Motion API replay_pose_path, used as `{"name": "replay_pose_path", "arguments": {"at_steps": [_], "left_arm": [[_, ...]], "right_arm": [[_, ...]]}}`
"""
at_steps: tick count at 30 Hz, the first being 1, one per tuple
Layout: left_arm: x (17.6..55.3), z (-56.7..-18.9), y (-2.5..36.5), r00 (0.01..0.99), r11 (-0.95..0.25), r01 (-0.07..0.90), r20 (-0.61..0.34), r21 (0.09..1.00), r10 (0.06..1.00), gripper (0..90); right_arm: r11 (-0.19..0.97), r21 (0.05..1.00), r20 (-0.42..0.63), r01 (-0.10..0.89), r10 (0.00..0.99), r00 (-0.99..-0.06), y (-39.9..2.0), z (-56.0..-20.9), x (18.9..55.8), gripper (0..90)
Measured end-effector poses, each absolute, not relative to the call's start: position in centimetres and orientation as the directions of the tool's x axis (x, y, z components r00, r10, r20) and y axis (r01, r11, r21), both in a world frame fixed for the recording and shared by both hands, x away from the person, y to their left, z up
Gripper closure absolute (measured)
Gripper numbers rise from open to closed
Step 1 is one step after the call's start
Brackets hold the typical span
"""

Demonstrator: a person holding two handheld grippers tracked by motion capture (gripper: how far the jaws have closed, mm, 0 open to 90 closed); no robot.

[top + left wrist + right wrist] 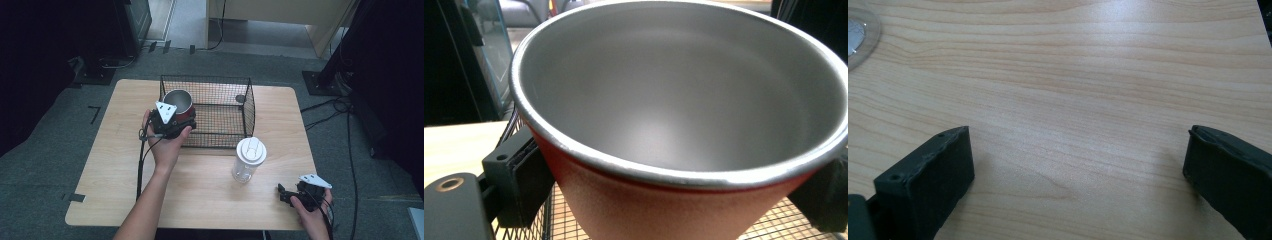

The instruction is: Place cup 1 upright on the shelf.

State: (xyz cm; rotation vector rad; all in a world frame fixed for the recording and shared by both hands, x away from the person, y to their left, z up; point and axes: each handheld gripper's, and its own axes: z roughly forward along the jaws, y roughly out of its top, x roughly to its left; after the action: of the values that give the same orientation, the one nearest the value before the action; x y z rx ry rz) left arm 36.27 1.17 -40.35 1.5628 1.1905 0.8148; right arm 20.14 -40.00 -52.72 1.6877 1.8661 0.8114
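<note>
A red cup [178,101] with a bare steel inside is held upright over the near left corner of a black wire basket [248,107]. My left gripper [175,117] is shut on its red wall. In the left gripper view the cup [684,100] sits between the two black pads [521,180], with basket mesh [784,220] below. My right gripper [284,192] rests low over the table's front right corner, open. In the right gripper view its fingers [933,175] stand wide apart over bare wood [1073,75].
A clear bottle [248,159] with a white lid stands upright just in front of the basket, between the two grippers; its base [858,37] shows at the upper left of the right gripper view. The wooden table [210,195] is ringed by dark stands and floor cables.
</note>
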Motion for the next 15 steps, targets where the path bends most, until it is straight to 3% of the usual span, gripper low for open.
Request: {"name": "replay_pose_path", "arguments": {"at_steps": [15], "left_arm": [[37.5,-42.1,0.7,0.275,-0.084,0.379,-0.026,0.922,0.961,8.0]], "right_arm": [[0.058,0.712,0.031,0.700,0.993,-0.113,-40.0,-52.7,20.1,0.0]]}}
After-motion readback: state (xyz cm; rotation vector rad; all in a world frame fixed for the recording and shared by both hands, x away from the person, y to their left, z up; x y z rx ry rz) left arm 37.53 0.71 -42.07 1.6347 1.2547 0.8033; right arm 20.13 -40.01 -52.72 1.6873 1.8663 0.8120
